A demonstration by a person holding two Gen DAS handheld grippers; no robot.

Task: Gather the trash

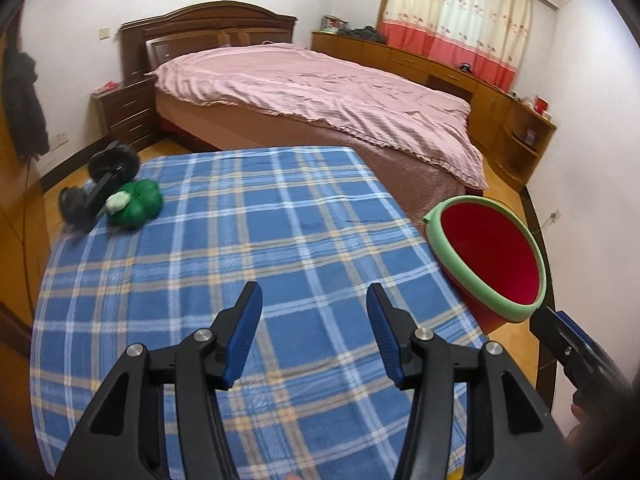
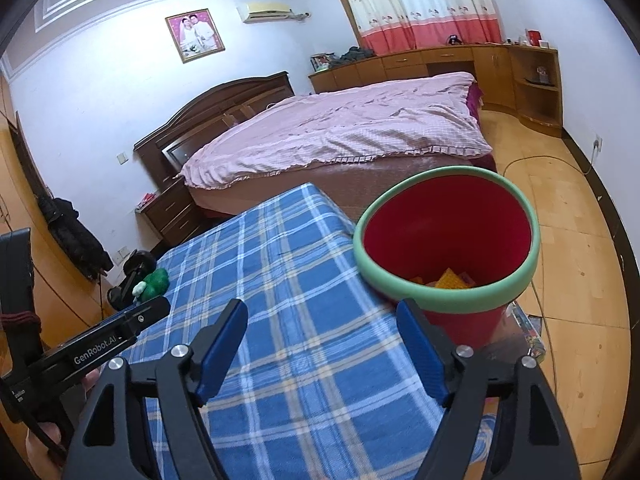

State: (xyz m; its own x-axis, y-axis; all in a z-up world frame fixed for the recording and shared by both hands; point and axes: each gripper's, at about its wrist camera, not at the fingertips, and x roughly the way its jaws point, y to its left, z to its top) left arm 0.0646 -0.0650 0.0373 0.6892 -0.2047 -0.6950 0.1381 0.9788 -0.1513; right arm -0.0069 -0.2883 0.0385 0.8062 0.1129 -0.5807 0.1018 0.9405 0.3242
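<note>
Plaid cloth (image 1: 280, 220); both grippers' jaws apart, empty.

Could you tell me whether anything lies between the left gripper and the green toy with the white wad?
Nothing visible does: only bare plaid cloth separates the empty left gripper from the green toy.

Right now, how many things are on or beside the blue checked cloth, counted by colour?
Green: 1, the toy on the cloth
White: 1, the small lump on the toy
Red with a green rim: 1, the bin at the cloth's edge
Total: 3
</note>
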